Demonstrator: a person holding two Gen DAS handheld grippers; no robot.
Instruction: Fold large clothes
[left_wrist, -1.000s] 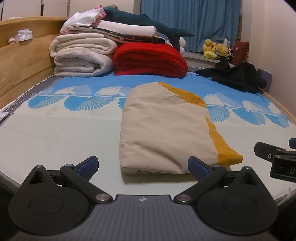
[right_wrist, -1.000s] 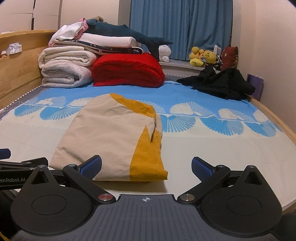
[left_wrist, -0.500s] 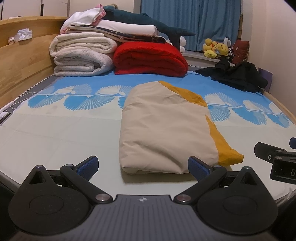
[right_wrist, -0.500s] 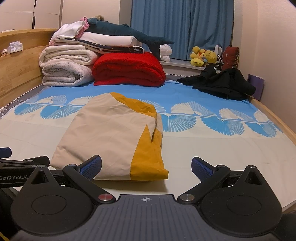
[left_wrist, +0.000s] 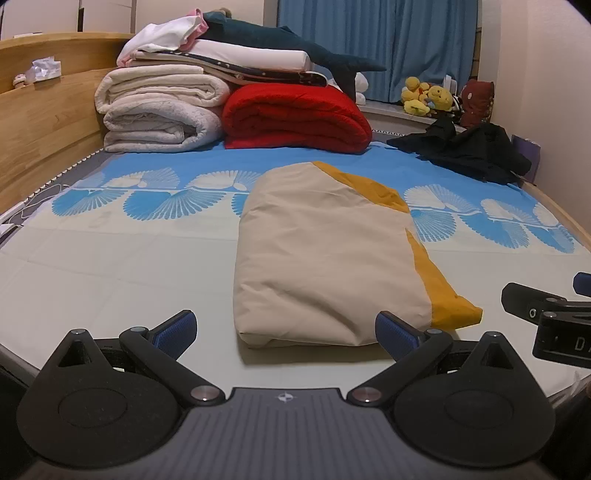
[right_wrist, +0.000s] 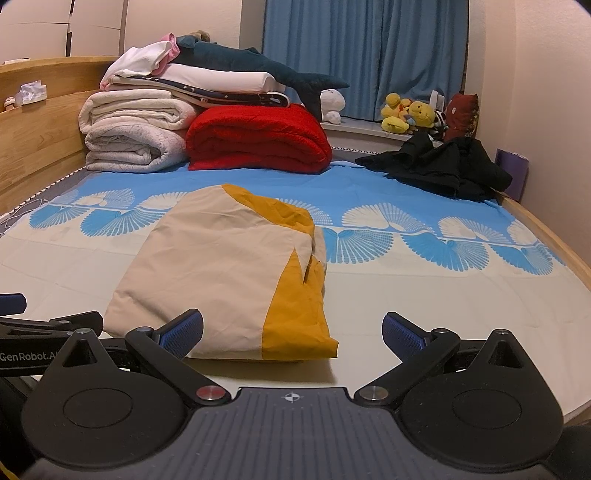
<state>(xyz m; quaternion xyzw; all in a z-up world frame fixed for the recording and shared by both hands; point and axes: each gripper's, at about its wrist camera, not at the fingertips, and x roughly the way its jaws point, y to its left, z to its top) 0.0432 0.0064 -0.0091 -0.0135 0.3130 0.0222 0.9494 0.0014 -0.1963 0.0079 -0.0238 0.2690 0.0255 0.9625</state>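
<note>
Both grippers hang at the near edge of the bed (left_wrist: 110, 266), fingers spread wide with nothing in them. The left gripper (left_wrist: 286, 330) sits right in front of the folded cream-and-mustard garment (left_wrist: 325, 258), and the right gripper (right_wrist: 291, 328) is just off its mustard corner. The garment lies flat in the middle of the bed as a neat rectangle, so my guess is the folding is basically done and they're hanging back because nothing's left to pinch. The sheet is pale with a blue fan-print band, pretty smooth. Up by the wooden headboard (left_wrist: 40, 122) there's a stack of white blankets (left_wrist: 159, 110) and a red blanket (left_wrist: 295, 118). A crumpled black garment (right_wrist: 439, 166) by the far wall probably goes next. Blue curtains (right_wrist: 369, 51), plush toys (right_wrist: 406, 110) on the sill.
</note>
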